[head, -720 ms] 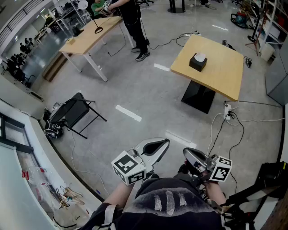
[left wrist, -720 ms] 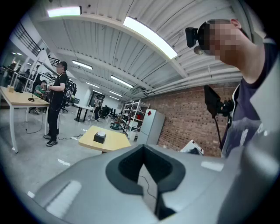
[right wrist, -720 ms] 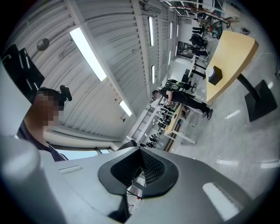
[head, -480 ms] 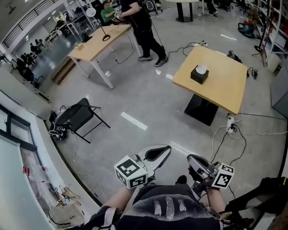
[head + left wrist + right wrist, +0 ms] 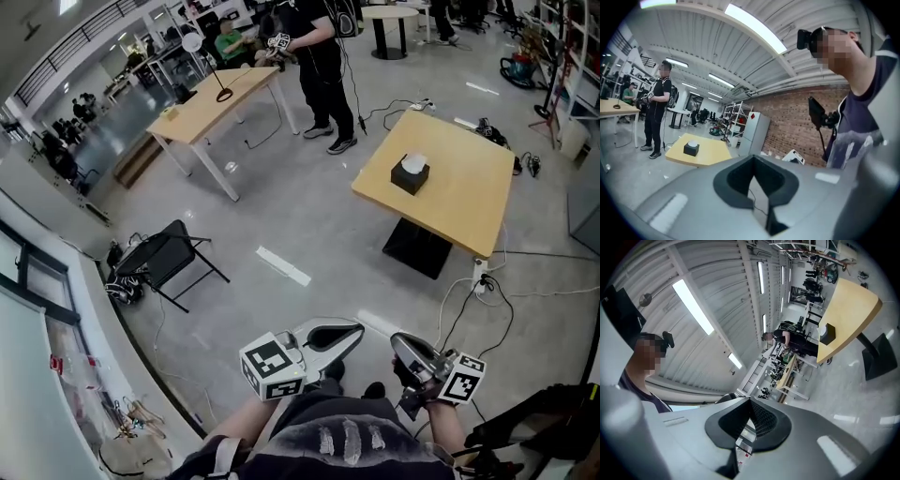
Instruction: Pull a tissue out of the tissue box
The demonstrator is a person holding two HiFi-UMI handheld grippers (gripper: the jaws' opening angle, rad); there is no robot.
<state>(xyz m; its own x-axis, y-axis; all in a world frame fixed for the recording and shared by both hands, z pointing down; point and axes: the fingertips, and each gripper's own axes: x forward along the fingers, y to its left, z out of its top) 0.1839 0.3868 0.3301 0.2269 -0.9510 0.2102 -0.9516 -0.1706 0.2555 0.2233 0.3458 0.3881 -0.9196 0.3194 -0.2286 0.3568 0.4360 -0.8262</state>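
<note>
Far ahead of both tongs, well out of reach, the tissue box point(image 5: 410, 175) is sitting on the yellow bench point(image 5: 469, 202), upright and alone on the top. The left tongs point(image 5: 354, 330) and the right tongs point(image 5: 398, 342) are hovering side by side close to the body. Both are clenched on nothing, tips meeting, with no tissue and no box between them.

Risks, as I am judging them:
- Cables point(image 5: 464, 286) are trailing over the floor point(image 5: 309, 216) between the tongs and the bench, just beside the bench foot. Walking in while looking at the box is inviting a snag.
- Both tongs are arriving clenched unless released first, and closed tips would be poking the tuft back down into the slot.
- The box is looking small and light. A one-sided pull is likely to lift or drag it along with the sheet unless the other tongs are pinning it down.
- Pinching only the very top of the tuft is risking a tear or a slip.

Container: the box is dark and squat. A white tissue point(image 5: 413, 163) is standing up out of its top opening as a loose tuft, on the side facing away from the tongs. How much is remaining inside I cannot tell.
</note>
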